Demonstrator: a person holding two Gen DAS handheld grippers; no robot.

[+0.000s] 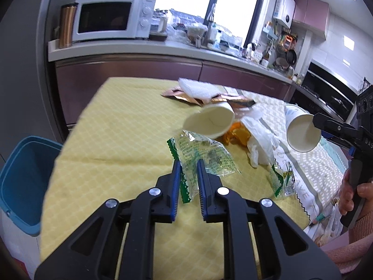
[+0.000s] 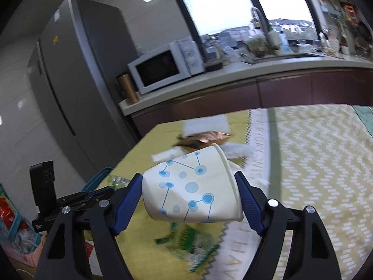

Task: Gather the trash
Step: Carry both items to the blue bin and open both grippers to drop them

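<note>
Two pads of right claw point(image 2: 188, 194) clamp paper cup point(image 2: 191, 186) (sideways)

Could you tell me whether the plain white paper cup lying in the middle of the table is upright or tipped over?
Tipped over. In the left wrist view the white paper cup lies on its side on the yellow tablecloth, its open mouth facing the camera.

White boxy microwave point(image 1: 109, 18) on kitchen counter point(image 1: 144, 49), copper cylinder canister point(image 1: 66, 25) beside it; grey fridge point(image 2: 77, 88) left.
</note>
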